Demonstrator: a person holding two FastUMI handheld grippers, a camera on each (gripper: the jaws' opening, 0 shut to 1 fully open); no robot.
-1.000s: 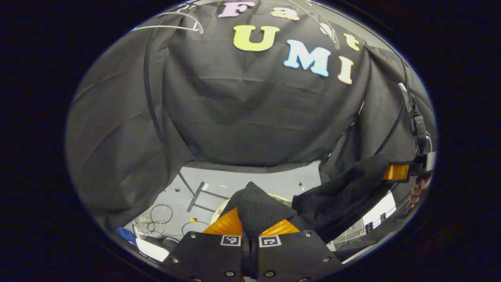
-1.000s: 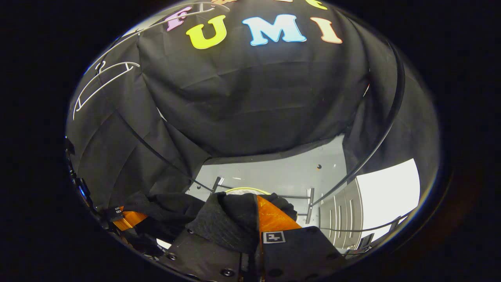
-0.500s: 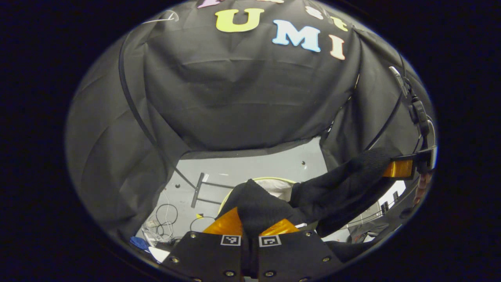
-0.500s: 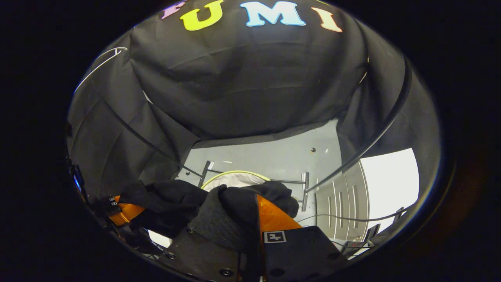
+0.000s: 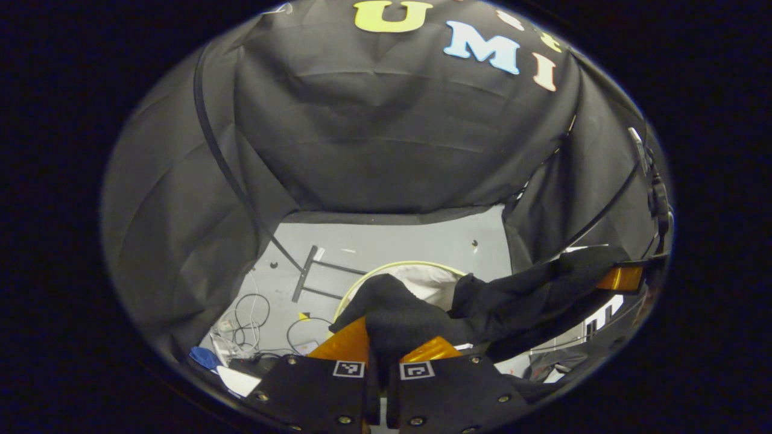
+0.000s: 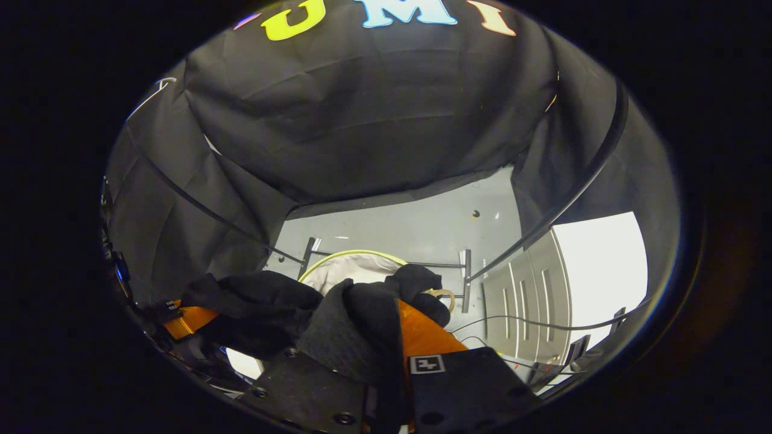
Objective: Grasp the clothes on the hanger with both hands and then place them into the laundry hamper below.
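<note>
Black clothes (image 5: 518, 298) clamped in both tools; hamper (image 6: 350, 271) below

Below and just ahead of the left gripper (image 5: 382, 355), the laundry hamper (image 5: 362, 281) stands open-mouthed on the grey floor (image 5: 392, 247), but the black garment (image 5: 506, 298) stretched from its fingers to the right gripper (image 5: 621, 278) hangs across part of the opening. Ahead of both grippers the black cloth wall (image 6: 374, 120) closes the booth, with bare floor between its hem and the hamper. To the left gripper's lower left lie cables (image 5: 247, 316), and just beyond the hamper a metal stand base (image 6: 464, 286) crosses the floor.
</note>
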